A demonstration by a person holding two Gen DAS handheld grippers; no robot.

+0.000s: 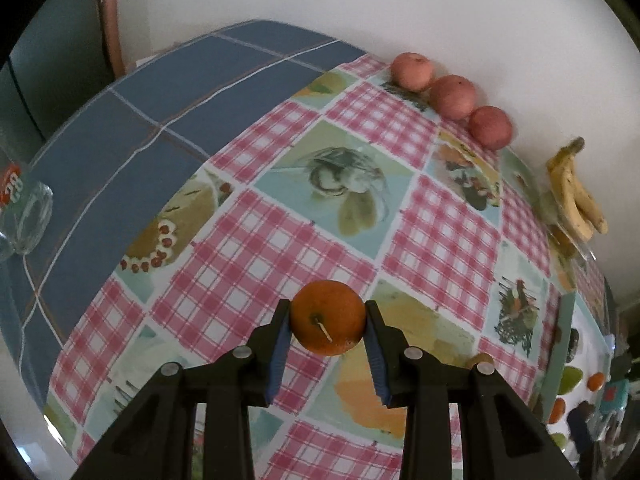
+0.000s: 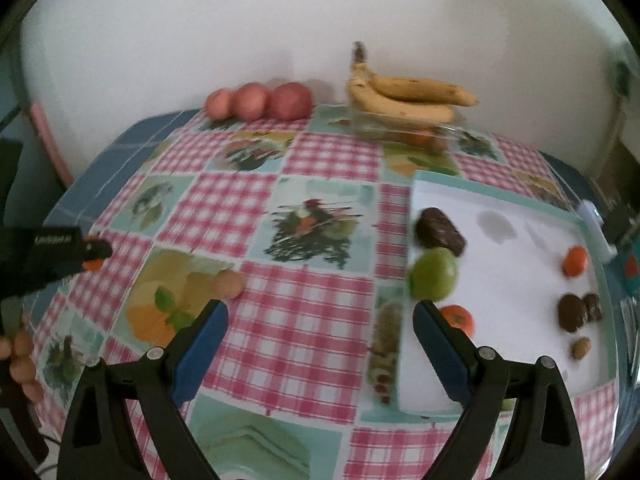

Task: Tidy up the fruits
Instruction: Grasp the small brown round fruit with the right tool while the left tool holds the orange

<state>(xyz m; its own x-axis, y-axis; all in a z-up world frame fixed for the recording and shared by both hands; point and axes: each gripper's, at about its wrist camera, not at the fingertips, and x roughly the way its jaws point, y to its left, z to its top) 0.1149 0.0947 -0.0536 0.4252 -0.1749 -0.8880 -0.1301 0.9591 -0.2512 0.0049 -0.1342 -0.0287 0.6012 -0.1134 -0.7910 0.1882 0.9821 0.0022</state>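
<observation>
Orange fruit [image 1: 328, 318] sits clamped in my left gripper [image 1: 327, 322] at lower centre, three apples [image 1: 452, 96] already lined upper right; my right gripper [image 2: 320, 316] gapes empty, tray [image 2: 500, 200] fruit left.

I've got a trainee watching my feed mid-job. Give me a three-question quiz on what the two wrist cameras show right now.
1. True or false: the left hand-held gripper is shut on an orange.
2. Multiple choice: how many red apples sit in the row along the wall? A) two B) three C) five
3. Fill in: the bananas rest on a clear ____.

Key: 1 true; the blue pads press both sides of the orange. 2 B. 3 container. The right hand-held gripper is open and holds nothing, poised over the checked tablecloth beside the white tray.
</observation>
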